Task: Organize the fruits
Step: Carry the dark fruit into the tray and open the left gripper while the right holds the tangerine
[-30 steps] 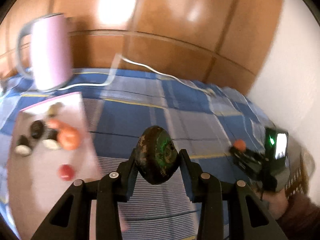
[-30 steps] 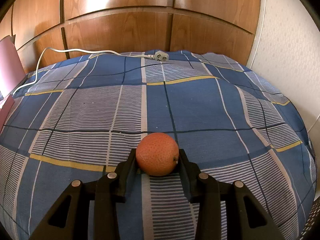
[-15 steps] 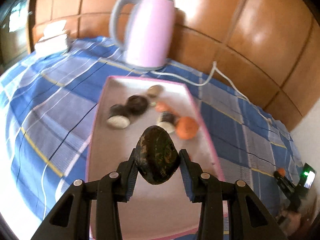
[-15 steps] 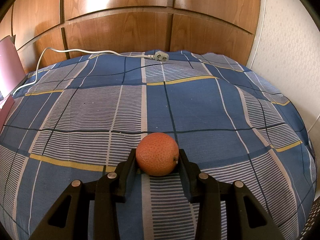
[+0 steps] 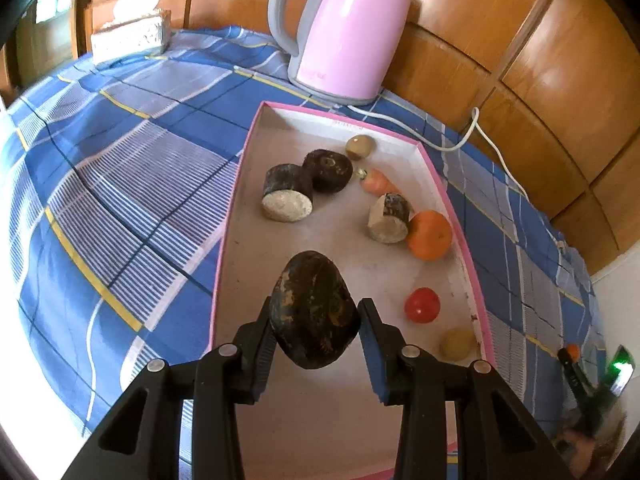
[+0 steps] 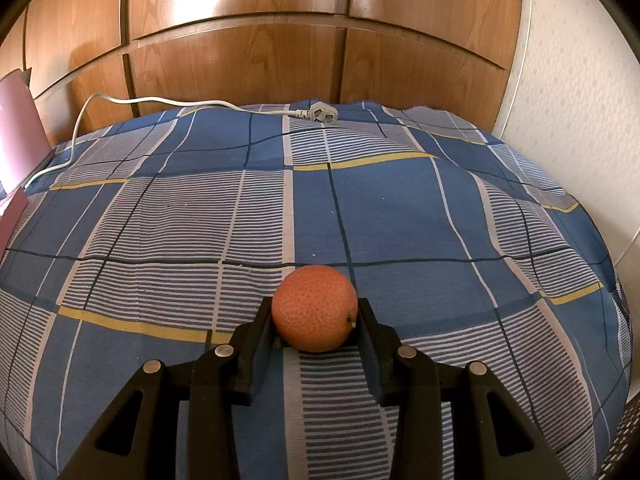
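My left gripper [image 5: 316, 320] is shut on a dark brown egg-shaped fruit [image 5: 313, 314] and holds it above the near half of a pink-rimmed tray [image 5: 230, 216]. In the tray lie an orange [image 5: 430, 235], a red tomato [image 5: 422, 305], two dark cut pieces [image 5: 287, 198] [image 5: 389, 218], a dark round fruit [image 5: 327, 170], a small carrot-like piece [image 5: 374, 181] and two pale round fruits [image 5: 458, 343] [image 5: 360, 146]. My right gripper [image 6: 316, 316] is shut on an orange [image 6: 315, 307] low over the blue checked cloth [image 6: 360, 208]; it also shows at the far right of the left wrist view [image 5: 573, 354].
A pink kettle [image 5: 348, 28] stands behind the tray, its white cord [image 6: 180, 102] and plug [image 6: 320, 112] lying along the cloth's back edge. A tissue box [image 5: 130, 32] sits at the back left. Wood panels run behind; a white wall [image 6: 568, 80] is on the right.
My left gripper has swung left with the dark fruit, from over the bare cloth to above the tray, and moved closer to it. The right gripper has stayed still with the orange.
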`<state>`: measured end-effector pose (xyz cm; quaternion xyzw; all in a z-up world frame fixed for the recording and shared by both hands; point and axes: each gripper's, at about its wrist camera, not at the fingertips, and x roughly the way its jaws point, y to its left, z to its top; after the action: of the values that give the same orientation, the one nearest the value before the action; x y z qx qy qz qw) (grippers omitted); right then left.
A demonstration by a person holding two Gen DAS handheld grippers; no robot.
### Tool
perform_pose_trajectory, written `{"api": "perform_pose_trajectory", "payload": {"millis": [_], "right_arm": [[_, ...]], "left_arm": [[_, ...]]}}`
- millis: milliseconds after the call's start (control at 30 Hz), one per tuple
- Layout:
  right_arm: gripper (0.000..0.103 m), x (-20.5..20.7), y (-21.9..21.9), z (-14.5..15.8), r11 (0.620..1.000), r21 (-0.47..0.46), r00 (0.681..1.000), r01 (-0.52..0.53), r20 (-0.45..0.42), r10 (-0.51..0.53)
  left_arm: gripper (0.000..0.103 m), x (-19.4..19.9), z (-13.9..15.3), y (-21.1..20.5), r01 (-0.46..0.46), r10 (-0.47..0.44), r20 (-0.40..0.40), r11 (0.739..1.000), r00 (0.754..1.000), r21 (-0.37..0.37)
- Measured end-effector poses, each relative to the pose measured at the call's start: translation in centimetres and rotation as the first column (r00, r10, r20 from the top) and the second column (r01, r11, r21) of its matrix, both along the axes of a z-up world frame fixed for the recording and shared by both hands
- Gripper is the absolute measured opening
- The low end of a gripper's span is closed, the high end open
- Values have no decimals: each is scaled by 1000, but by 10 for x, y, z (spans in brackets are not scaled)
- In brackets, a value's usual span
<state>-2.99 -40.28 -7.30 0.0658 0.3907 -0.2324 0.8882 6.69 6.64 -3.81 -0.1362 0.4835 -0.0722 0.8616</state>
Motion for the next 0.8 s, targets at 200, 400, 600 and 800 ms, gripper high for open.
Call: {"api": "perform_pose_trajectory", "payload": {"millis": [200, 400, 600, 800], "right_arm": [[39, 0, 0, 0, 1000, 0, 1000, 0, 0, 0], [39, -1, 0, 0, 1000, 0, 1000, 0, 0, 0], [39, -1, 0, 0, 1000, -1, 1000, 0, 0, 0], [39, 0, 0, 0, 1000, -1, 1000, 0, 0, 0]], "left_arm": [[40, 3, -1, 0, -4, 4, -13, 1000, 1000, -3], [40, 13, -6, 2, -6, 5, -49, 1000, 999, -23], [40, 29, -12, 5, -6, 2, -95, 999, 995, -40], [40, 55, -12, 2, -1, 1, -101, 1000, 995, 3]]}}
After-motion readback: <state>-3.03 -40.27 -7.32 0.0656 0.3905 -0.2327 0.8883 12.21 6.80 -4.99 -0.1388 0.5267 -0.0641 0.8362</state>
